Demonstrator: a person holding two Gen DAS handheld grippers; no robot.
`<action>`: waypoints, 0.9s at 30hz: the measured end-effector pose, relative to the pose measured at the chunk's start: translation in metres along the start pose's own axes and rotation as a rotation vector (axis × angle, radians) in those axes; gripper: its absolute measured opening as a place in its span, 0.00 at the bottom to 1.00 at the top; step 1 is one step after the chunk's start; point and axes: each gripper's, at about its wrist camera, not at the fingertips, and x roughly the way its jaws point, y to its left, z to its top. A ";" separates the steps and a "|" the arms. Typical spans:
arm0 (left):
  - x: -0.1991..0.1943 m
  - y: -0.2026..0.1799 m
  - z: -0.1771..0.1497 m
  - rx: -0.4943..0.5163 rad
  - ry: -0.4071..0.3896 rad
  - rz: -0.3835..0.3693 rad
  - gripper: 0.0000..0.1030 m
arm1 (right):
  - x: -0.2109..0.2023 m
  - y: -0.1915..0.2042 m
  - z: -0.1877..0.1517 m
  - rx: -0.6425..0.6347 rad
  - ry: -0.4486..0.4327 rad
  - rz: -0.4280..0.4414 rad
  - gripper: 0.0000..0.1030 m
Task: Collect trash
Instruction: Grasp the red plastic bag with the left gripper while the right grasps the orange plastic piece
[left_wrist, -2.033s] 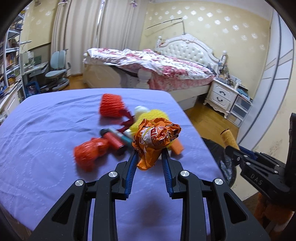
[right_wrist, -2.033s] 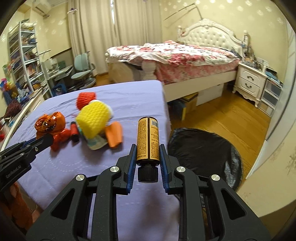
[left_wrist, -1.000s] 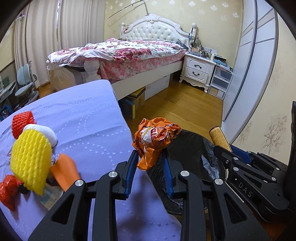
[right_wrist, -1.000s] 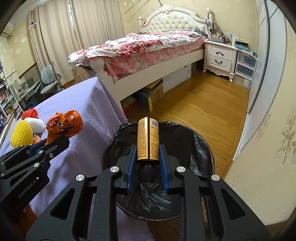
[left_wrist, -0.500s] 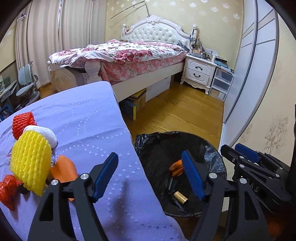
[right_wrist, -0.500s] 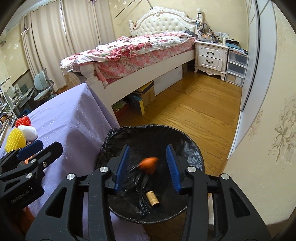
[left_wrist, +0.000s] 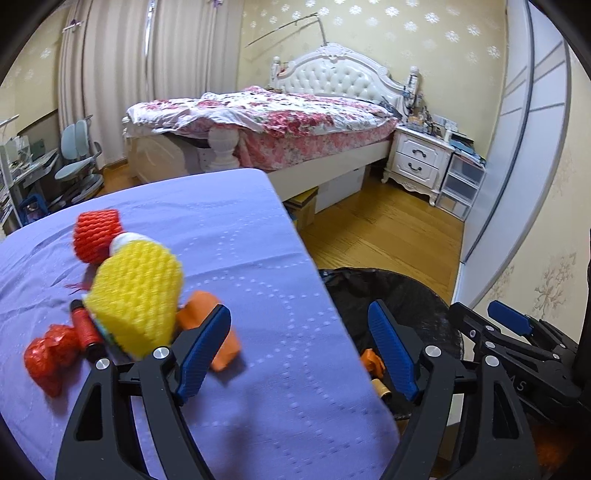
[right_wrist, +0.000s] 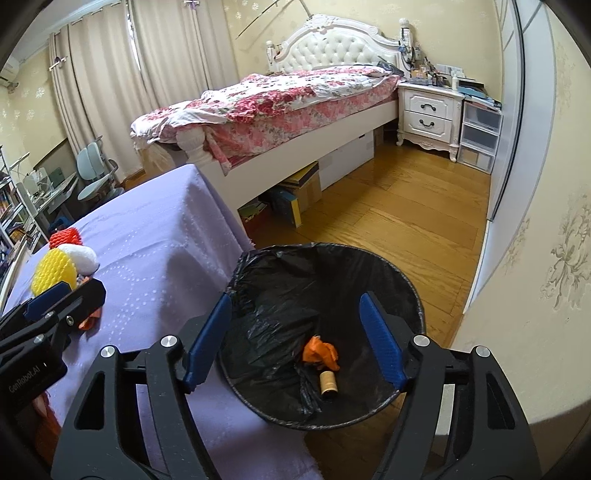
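Note:
A bin with a black bag (right_wrist: 388, 266) stands on the floor beside the purple table (right_wrist: 155, 236). Inside lie an orange wrapper (right_wrist: 320, 352) and a small brown bottle (right_wrist: 328, 384). My right gripper (right_wrist: 301, 338) is open and empty above the bin. My left gripper (left_wrist: 301, 350) is open and empty over the table's right edge, near a trash pile: yellow foam net (left_wrist: 138, 295), red foam net (left_wrist: 96, 234), orange piece (left_wrist: 199, 314), red wrapper (left_wrist: 51, 354), red tube (left_wrist: 85, 328). The bin (left_wrist: 402, 295) also shows in the left wrist view.
A bed with a floral cover (right_wrist: 288, 96) stands behind the table, boxes beneath it. A white nightstand (right_wrist: 428, 110) and plastic drawers are at the far right by a sliding wardrobe. Desk, shelves and chairs (left_wrist: 77, 155) are at the left. Wooden floor lies between.
Both grippers opened over the bin and dropped the orange wrapper and the brown bottle into it. The left gripper has since swung left, back toward the trash pile on the table.

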 end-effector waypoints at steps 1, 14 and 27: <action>-0.003 0.005 -0.001 -0.008 -0.001 0.010 0.75 | 0.000 0.003 -0.001 -0.005 0.002 0.003 0.69; -0.042 0.081 -0.029 -0.122 0.002 0.127 0.75 | -0.006 0.070 -0.017 -0.116 0.046 0.113 0.69; -0.063 0.139 -0.053 -0.209 0.006 0.222 0.75 | -0.002 0.136 -0.032 -0.263 0.090 0.186 0.69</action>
